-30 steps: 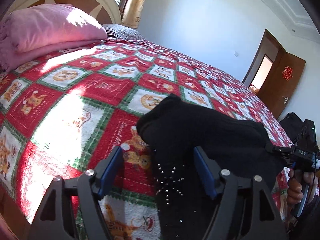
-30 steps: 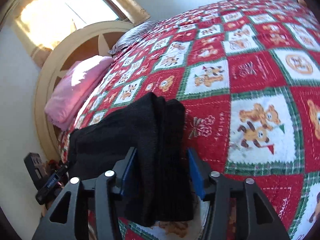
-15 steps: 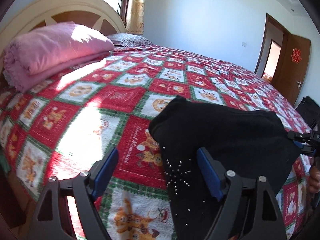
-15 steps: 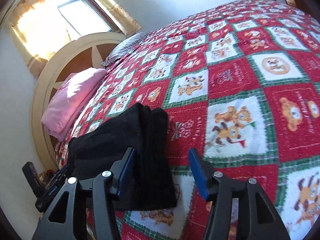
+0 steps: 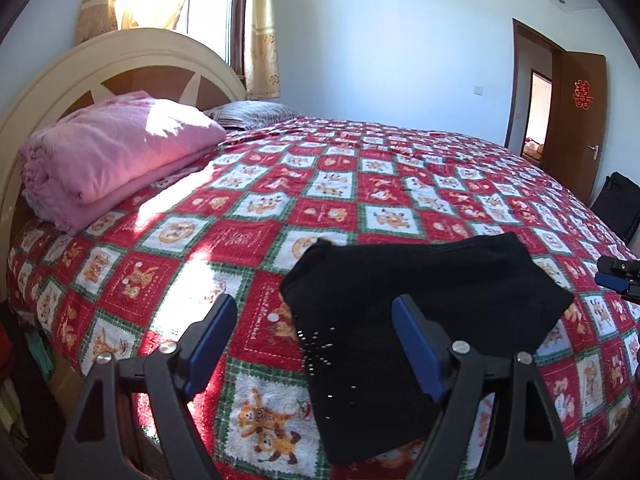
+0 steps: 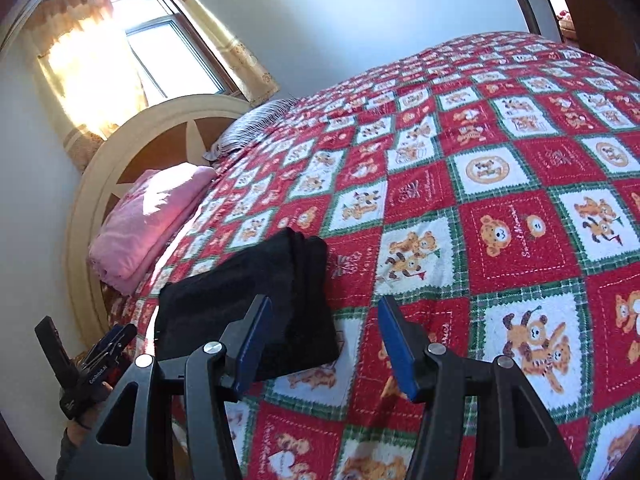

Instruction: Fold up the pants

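Folding: looks finished; black pants (image 5: 420, 312) lie as a compact stack on the bed (image 5: 360, 184).
Left gripper (image 5: 316, 344): fingers apart, empty.
Right gripper (image 6: 324, 344): fingers apart, clear of cloth.

Counts:
- pants (image 5: 424, 316): 1, black, folded stack on bed
- bed (image 5: 360, 184): 1, one red/white/green checked cover
- headboard (image 5: 132, 64): 1
- pink folded blanket (image 5: 116, 152): 1
- striped pillow (image 5: 252, 112): 1
- window (image 6: 168, 56): 1
- curtain panels: 2 seen in left wrist view, one each side of window
- door (image 5: 576, 120): 1, red emblem on it: 1
- wall switch (image 5: 478, 89): 1
- dark bag by door (image 5: 616, 204): 1
- left gripper (image 5: 316, 342): 1
- right gripper (image 6: 326, 340): 1, 2 blue fingers each
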